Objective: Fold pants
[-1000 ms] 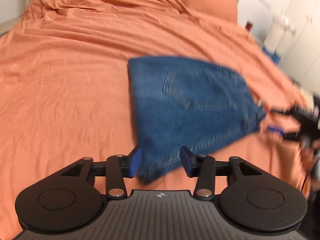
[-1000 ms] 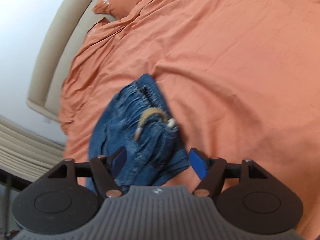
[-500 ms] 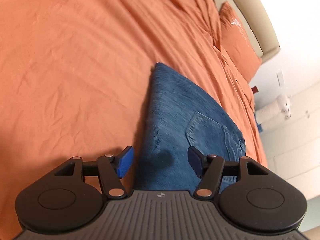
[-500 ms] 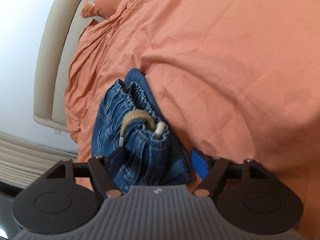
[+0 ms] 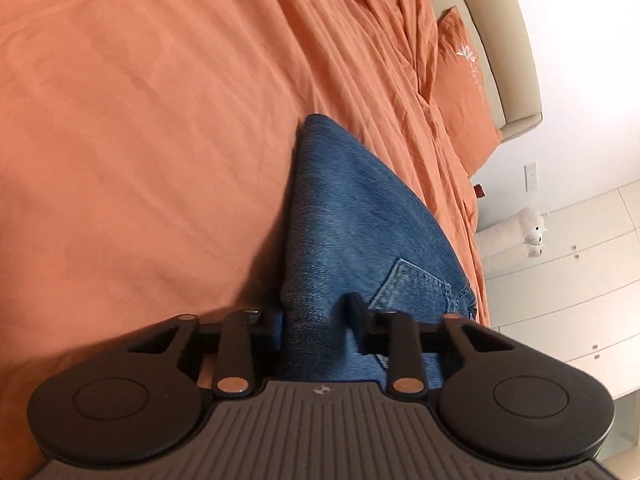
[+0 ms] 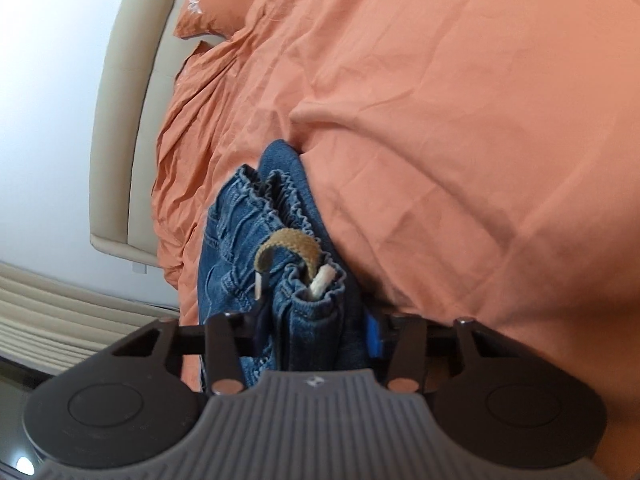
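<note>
The folded blue denim pants (image 5: pixel 352 220) lie on the orange bed sheet (image 5: pixel 140 120), back pocket (image 5: pixel 412 288) up. My left gripper (image 5: pixel 316 320) is shut on the near folded edge of the pants. In the right wrist view the gathered waistband (image 6: pixel 276 220) with a tan drawstring loop (image 6: pixel 292 244) stands between the fingers. My right gripper (image 6: pixel 316 328) is shut on that waistband end of the pants (image 6: pixel 240 248).
An orange pillow (image 5: pixel 464 92) and beige headboard (image 5: pixel 508 40) lie at the bed's far end. White cabinets (image 5: pixel 580 280) and a white plush toy (image 5: pixel 516 232) stand beyond the bed's right side. A curtain (image 6: pixel 60 312) shows left in the right wrist view.
Both grippers have moved in onto the pants and shut on them; half a second ago both were open around the denim.
</note>
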